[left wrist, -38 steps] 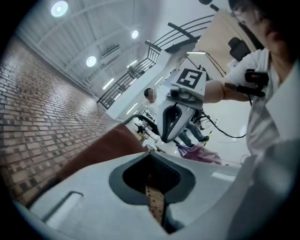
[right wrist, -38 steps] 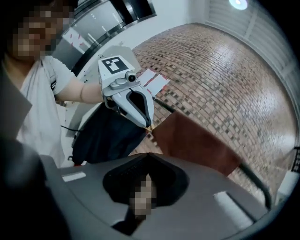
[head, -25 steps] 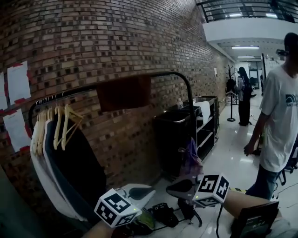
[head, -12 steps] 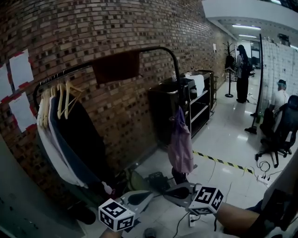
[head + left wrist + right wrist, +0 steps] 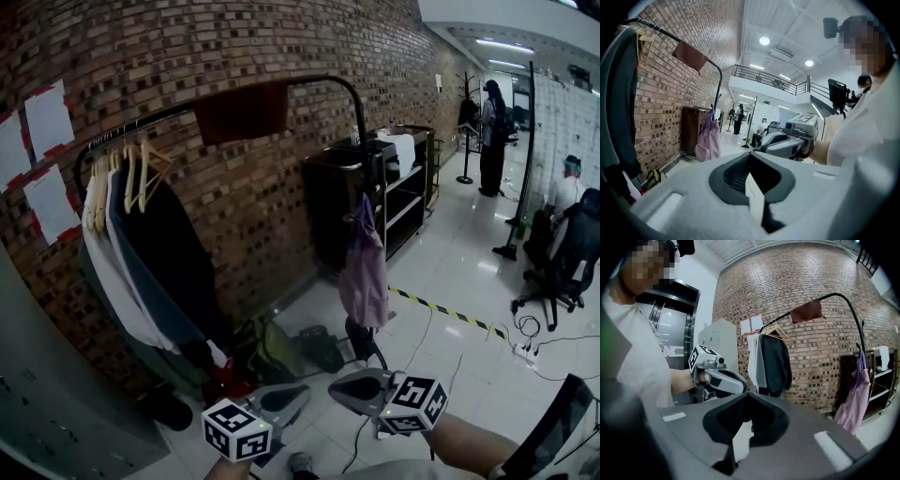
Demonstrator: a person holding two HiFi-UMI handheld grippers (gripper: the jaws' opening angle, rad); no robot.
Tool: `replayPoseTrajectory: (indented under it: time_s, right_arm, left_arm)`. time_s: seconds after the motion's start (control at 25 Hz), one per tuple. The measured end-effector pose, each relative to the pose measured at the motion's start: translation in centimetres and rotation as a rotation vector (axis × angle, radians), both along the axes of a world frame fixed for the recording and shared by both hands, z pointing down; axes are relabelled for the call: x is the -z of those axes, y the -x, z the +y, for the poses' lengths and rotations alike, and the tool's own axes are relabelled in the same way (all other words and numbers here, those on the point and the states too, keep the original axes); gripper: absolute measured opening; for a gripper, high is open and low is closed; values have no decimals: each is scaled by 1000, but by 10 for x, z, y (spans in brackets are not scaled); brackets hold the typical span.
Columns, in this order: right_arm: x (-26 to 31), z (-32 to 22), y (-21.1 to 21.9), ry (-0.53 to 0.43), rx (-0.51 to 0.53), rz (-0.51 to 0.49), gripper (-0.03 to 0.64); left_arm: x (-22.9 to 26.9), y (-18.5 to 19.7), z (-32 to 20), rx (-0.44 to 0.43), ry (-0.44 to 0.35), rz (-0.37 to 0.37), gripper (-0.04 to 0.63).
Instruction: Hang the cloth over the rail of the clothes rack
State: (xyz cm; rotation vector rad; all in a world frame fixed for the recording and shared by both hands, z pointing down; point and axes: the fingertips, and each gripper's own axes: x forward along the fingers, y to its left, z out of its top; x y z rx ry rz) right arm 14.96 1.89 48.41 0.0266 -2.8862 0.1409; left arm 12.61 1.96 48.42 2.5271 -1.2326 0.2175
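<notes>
both tools are idle beside a clothes rack (image 5: 361, 131) set against a brick wall (image 5: 234, 37). the left hand-held gripper (image 5: 750, 161) and the right hand-held gripper (image 5: 747, 399) are held low in front of the person, turned partly toward each other. each has its jaws pressed fully together with nothing between them. the dark reddish cloth (image 5: 241, 112) is draped over the rail (image 5: 173, 116) well above them, one part falling on each side of the bar. that split most likely lets its own weight keep it from sliding off. it sits on a bare stretch of the bar, between the wooden hangers (image 5: 141, 173) carrying dark and pale garments (image 5: 131, 253) and the bend where the bar curves down. there it does not crowd the other clothes. a purple garment (image 5: 364, 272) hangs at the end post. with the cloth up and neither tool near it, the job looks finished.
</notes>
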Motion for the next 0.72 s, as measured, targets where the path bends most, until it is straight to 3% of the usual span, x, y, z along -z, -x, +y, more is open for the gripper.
replayPoseTrajectory:
  time_s: [0.72]
  right_arm:
    - [7,13,-8,29,4,-25,0]
  left_arm:
    - [5,-12,16,2,-20,-65,2]
